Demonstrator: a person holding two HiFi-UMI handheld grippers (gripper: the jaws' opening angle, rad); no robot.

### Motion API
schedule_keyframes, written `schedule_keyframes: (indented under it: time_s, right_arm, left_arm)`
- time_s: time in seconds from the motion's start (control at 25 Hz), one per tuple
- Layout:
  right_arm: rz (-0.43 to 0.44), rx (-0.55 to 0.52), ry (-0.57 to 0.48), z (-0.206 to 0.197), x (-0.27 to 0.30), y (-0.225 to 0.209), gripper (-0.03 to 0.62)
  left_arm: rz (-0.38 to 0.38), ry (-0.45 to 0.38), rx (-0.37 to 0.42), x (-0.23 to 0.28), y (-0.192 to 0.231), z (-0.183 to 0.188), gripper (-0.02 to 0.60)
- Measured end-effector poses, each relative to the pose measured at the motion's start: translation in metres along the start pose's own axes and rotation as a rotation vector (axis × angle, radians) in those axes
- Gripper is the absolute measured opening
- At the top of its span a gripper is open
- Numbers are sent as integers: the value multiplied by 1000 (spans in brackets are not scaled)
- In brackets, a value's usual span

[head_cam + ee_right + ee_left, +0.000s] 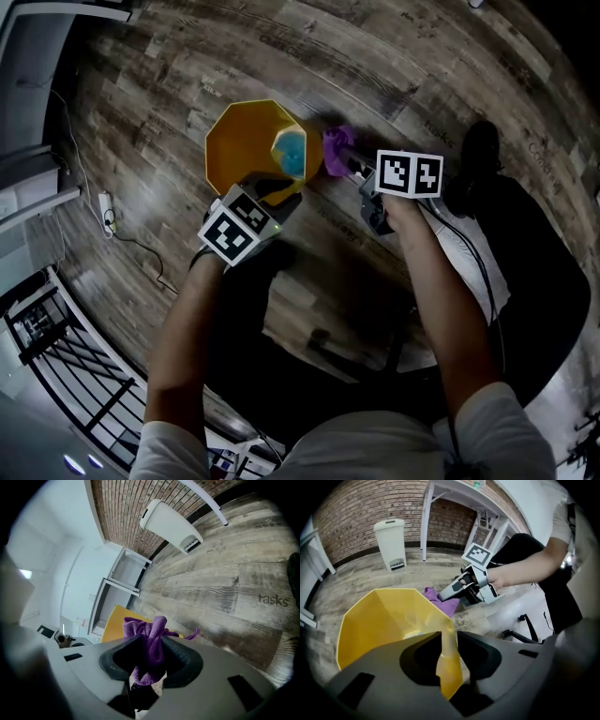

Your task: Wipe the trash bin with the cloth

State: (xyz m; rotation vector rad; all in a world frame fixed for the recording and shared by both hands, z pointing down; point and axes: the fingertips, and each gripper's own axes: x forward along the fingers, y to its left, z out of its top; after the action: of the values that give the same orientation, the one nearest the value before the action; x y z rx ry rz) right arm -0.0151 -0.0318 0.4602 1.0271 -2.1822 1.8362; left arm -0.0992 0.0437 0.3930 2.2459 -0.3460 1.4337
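Wood floor [422, 56]. My L gripper [449, 641] clamps bin [384, 620] rim, prob. light, stiff; R gripper [152, 651] pinches soft cloth [146, 632].

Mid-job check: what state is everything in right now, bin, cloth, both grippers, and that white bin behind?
yellow trash bin: open-topped, held by its rim wall.
purple cloth: bunched up, clamped.
left gripper: fingers shut on the yellow trash bin's rim.
right gripper: fingers shut on the purple cloth.
white pedal bin: upright, lid closed.
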Motion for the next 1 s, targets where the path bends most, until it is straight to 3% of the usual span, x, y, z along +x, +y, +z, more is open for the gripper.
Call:
schedule_keyframes:
  time_s: [0.08, 0.2, 0.48, 0.6, 0.72, 1.0]
  right_arm:
    - [4, 5, 0, -1, 3, 1, 130]
    - [18, 18, -7, -3, 7, 2, 130]
    - [86, 65, -33, -7, 12, 5, 130]
    - [145, 71, -68, 1, 10, 9, 130]
    - [201, 50, -76, 5, 14, 16, 130]
    - [133, -31, 9, 0, 39, -10, 130]
  left_arm:
    - [17, -37, -78, 2, 0, 4, 116]
    - [72, -90, -139, 7, -1, 6, 120]
    - [118, -118, -59, 25, 0, 9, 103]
    - [103, -162, -28, 27, -1, 18, 44]
    - [79, -183, -26, 27, -4, 18, 43]
    - [30, -190, -25, 28, -4, 22, 43]
